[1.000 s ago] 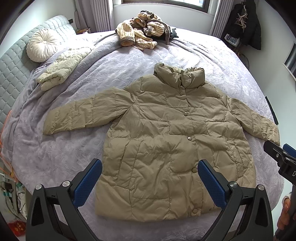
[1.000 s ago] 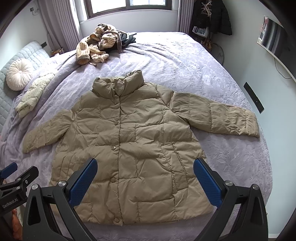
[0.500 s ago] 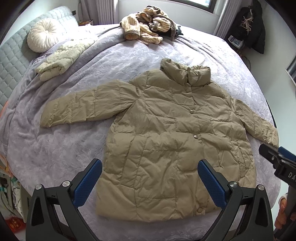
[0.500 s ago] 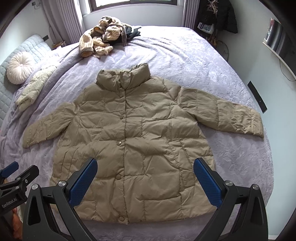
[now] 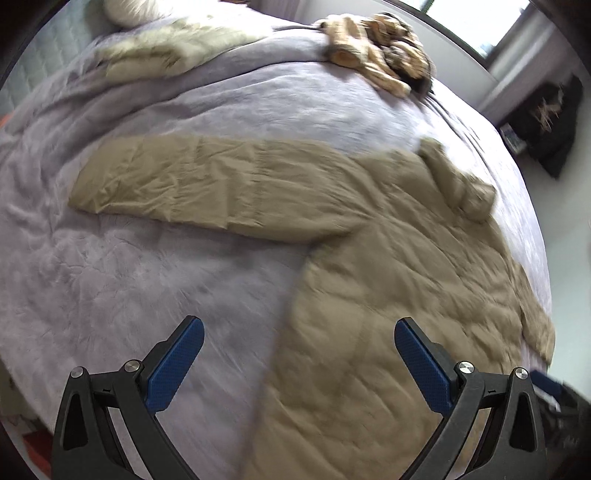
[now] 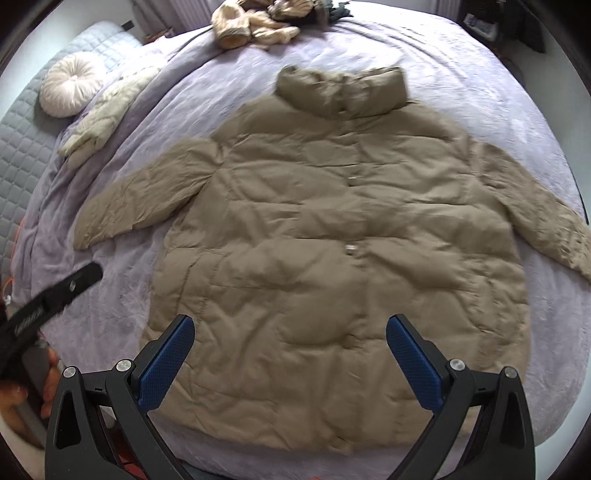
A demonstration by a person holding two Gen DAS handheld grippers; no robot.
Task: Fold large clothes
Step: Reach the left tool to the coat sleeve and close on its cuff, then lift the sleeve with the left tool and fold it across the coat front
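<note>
A large khaki puffer jacket (image 6: 332,236) lies flat and buttoned on the purple bed, both sleeves spread out. In the left wrist view the jacket (image 5: 388,295) lies to the right, its left sleeve (image 5: 192,184) stretched out ahead. My left gripper (image 5: 299,354) is open and empty, low over the bed beside the jacket's left side hem. It also shows at the left edge of the right wrist view (image 6: 55,295). My right gripper (image 6: 290,350) is open and empty, above the jacket's lower hem.
A purple bedspread (image 6: 480,74) covers the bed. A pile of striped clothes (image 6: 258,22) lies at the far edge. A folded cream jacket (image 6: 107,110) and a round white cushion (image 6: 70,85) lie by the quilted headboard (image 6: 22,147) at left.
My left gripper has swung left and down toward the jacket's left sleeve and side. My right gripper has moved closer over the jacket's hem. The jacket has not moved.
</note>
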